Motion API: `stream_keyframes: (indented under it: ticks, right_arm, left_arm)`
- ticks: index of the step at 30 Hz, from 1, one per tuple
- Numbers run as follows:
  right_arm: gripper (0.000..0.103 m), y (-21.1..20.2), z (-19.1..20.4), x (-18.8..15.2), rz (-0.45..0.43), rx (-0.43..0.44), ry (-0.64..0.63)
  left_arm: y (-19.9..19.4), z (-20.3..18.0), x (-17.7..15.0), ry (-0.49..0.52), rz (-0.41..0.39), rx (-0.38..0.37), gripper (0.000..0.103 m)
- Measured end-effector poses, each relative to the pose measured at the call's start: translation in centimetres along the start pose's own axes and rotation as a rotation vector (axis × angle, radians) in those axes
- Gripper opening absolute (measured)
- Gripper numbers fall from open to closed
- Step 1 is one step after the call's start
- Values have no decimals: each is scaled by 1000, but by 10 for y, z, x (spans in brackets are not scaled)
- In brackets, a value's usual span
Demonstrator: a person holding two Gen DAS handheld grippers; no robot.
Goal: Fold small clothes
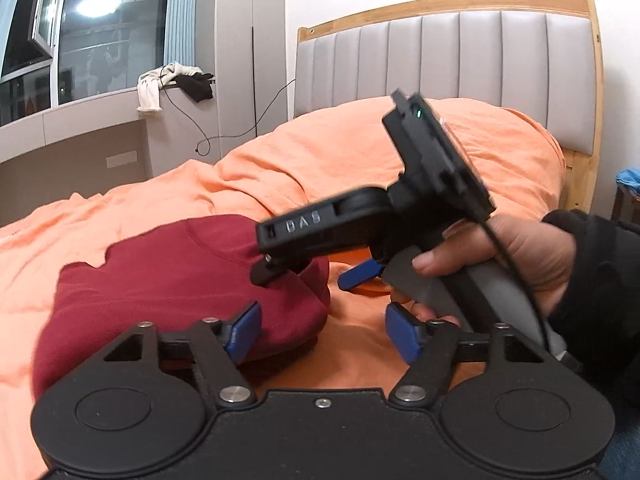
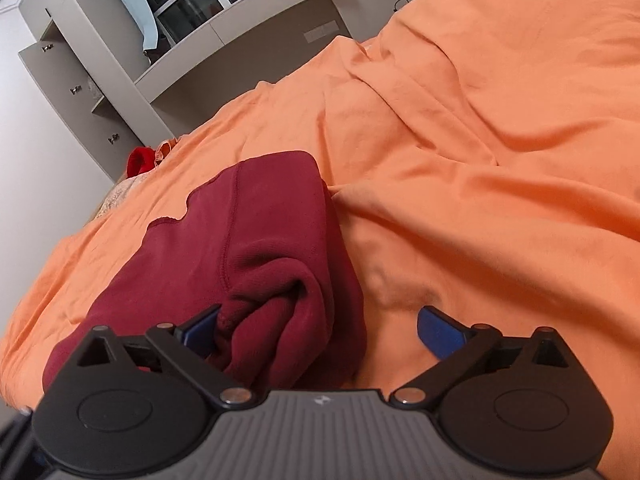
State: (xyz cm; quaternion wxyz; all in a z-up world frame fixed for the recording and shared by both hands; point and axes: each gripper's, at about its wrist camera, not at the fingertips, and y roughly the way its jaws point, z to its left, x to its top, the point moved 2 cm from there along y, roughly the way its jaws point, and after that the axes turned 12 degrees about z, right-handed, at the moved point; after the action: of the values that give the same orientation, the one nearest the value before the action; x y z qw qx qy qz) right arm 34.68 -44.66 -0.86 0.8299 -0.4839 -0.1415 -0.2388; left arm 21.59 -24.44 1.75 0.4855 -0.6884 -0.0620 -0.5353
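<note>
A dark red fleecy garment (image 2: 256, 248), folded into a thick rounded bundle with a stitched seam along its top, lies on the wrinkled orange cotton bedsheet (image 2: 480, 160). The right gripper (image 2: 320, 334), with blue flat pads on black linkage arms, stands wide open; its left pad touches the bunched, soft near edge of the bundle, while the other pad hangs over bare sheet. In the left wrist view, the left gripper (image 1: 322, 334) is also spread open, one pad against the garment's edge, possibly just above it. A grey padded headboard (image 1: 440, 60) with vertical channels and a pale wooden frame sits behind.
</note>
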Motion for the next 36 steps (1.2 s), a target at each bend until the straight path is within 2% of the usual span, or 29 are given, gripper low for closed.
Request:
stream_keyframes:
  ticks: [4, 9, 13, 17, 20, 27, 31, 36]
  right_arm:
    - [103, 0, 3, -4, -14, -22, -11]
    - [103, 2, 7, -6, -33, -51, -39]
    - [103, 3, 7, -7, -40, -56, -43]
    - [103, 5, 7, -7, -44, -63, -48]
    - [103, 6, 8, -7, -47, -70, -52]
    - [103, 4, 7, -8, -65, -59, -18]
    - [103, 1, 0, -6, -85, 6, 48]
    - [103, -6, -15, -1, -122, 164, 208]
  left_arm:
    - [-21, 13, 5, -37, -29, 20, 91]
    - [-44, 52, 12, -172, -63, 122, 102]
    - [-46, 98, 16, -316, -44, 191, 102]
    - [-35, 140, 13, -451, 24, 206, 102]
    - [-25, 160, 2, -518, 85, 181, 102]
    - [-6, 170, -32, -545, 114, 91, 103]
    - [3, 170, -56, -577, 81, 44, 102]
    - [5, 164, -63, -536, 41, 67, 102]
